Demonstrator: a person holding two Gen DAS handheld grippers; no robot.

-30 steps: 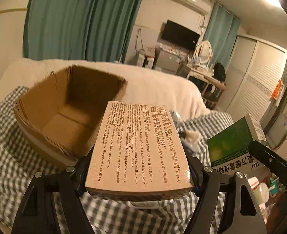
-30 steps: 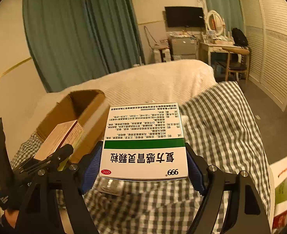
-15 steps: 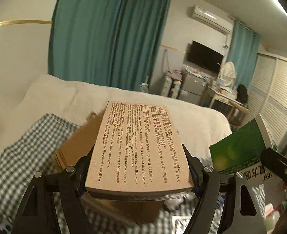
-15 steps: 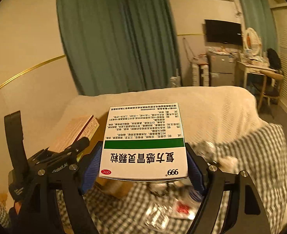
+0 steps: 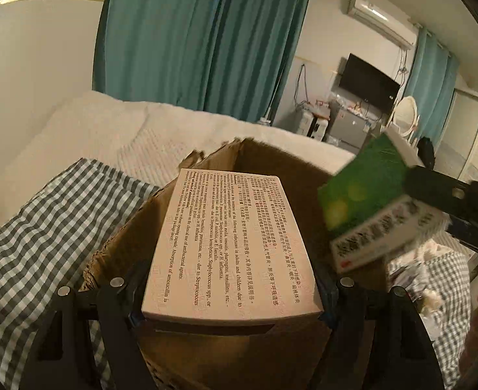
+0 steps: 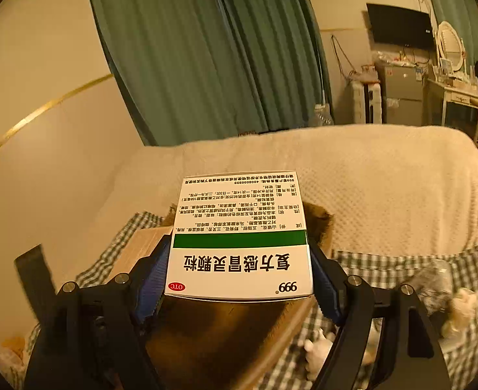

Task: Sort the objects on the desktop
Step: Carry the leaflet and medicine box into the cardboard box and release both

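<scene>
Nearest the left wrist camera, the left claw (image 5: 231,284) is closed flat on a pale beige cardboard medicine box printed with small black and red text (image 5: 231,243), one finger pressed to each long side so that the box is carried level, printed face up. It is held directly above the open brown corrugated cardboard carton (image 5: 206,175), judged to be the sorting bin, so a release would drop it inside.

In the right wrist view, the right claw (image 6: 239,279) is likewise clamped by its blue-padded fingers (image 6: 152,276) on a white and green "999" medicine box (image 6: 240,243), held level over the same carton's brown interior. In the left view this box appears tilted and blurred just to the right of the beige one, the two apart.

The carton rests on a grey-and-white checked cloth (image 5: 34,237) spread over a bed. Small crumpled packets (image 6: 434,289) lie on the cloth beside the carton, not yet sorted. Beyond lies a cream textured blanket (image 6: 369,175), then teal curtains (image 5: 200,39).
</scene>
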